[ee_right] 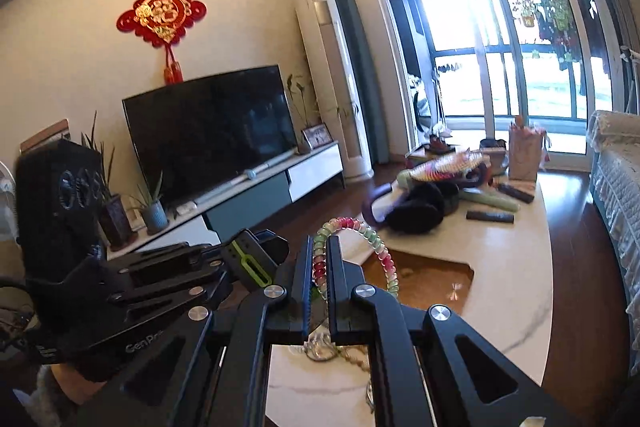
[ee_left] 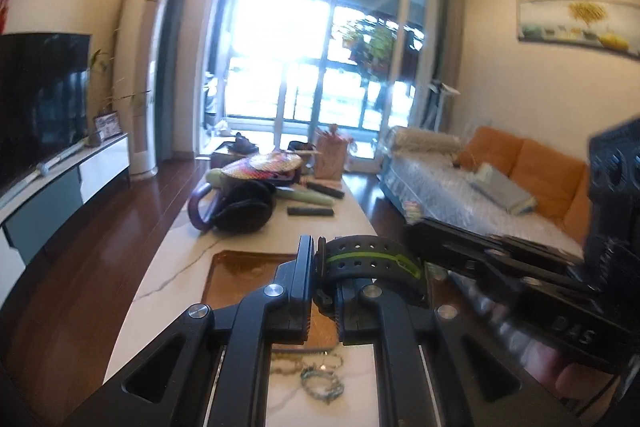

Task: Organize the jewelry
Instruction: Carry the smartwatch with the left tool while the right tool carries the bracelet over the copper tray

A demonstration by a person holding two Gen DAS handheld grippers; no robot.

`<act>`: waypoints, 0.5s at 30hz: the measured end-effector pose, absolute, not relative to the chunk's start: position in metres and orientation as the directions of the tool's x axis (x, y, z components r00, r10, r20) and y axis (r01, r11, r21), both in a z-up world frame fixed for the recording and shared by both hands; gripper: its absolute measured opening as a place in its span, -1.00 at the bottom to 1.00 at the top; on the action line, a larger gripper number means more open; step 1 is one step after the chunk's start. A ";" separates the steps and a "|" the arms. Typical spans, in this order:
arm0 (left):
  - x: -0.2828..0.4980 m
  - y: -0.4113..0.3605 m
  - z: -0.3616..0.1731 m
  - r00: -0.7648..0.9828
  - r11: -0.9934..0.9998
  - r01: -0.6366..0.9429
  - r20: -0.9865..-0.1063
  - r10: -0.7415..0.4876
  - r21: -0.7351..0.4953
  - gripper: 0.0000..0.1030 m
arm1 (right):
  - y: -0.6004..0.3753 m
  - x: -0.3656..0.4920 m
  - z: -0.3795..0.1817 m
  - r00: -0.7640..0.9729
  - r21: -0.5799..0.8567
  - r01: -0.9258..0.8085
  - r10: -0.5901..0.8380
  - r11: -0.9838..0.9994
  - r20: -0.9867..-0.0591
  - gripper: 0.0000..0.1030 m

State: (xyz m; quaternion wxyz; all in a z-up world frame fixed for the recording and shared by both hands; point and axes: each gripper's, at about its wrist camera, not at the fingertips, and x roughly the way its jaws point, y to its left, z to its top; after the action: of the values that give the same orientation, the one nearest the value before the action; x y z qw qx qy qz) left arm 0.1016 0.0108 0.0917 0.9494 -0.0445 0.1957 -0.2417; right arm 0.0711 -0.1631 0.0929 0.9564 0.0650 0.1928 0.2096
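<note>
Two matte black grippers hang above a glossy white marble-look desk [ee_right: 500,267] veined in grey. The left gripper [ee_left: 322,267] is clamped on a perforated black rubber watch band [ee_left: 372,259] with a lime-green stripe along it; the strap curls in a flat loop toward 3 o'clock of the fingers, lifted off the desk. The right gripper [ee_right: 320,279] pinches a beaded bracelet [ee_right: 360,239], a ring of translucent, rounded beads in pink, pale green and clear tones that arches up and out toward 1 o'clock of its closed fingers, also held in the air. Seen from the right wrist, the left gripper sits at 9 o'clock, near but apart. Below both lies a shiny amber-brown tray [ee_right: 432,279] with rounded corners set on the desk. Close under the cameras, more jewelry rests on the marble: a small teal beaded bracelet [ee_left: 322,385] lies coiled, with pale bead strands [ee_left: 316,363] just beside it. Farther along the desk, toward 12 o'clock, sit fuzzy black earmuffs [ee_left: 244,207] with a purple band, a ribbed multicoloured fan [ee_left: 262,165], and two slim dark remotes [ee_left: 310,211]. An orange sofa [ee_left: 528,167] stands at 2 o'clock in the left view.
</note>
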 end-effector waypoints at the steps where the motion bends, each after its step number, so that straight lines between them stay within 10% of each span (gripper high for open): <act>1: 0.106 0.015 0.094 0.812 0.881 0.433 -0.340 -0.474 -0.192 -0.83 | -0.162 0.073 0.097 0.841 0.205 -0.376 0.425 0.904 -0.334 -0.88; 15: 0.208 -0.010 -0.015 0.774 0.955 0.282 -0.568 -0.280 -0.087 -0.83 | -0.155 0.165 0.019 0.771 0.231 -0.367 0.434 0.901 -0.466 -0.88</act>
State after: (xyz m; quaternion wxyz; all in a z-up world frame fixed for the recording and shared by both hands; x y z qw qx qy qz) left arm 0.2079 -0.0100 -0.0154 0.9418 0.0018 0.3011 -0.1493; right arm 0.1646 -0.1553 0.0193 0.9390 0.0634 0.2623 0.2134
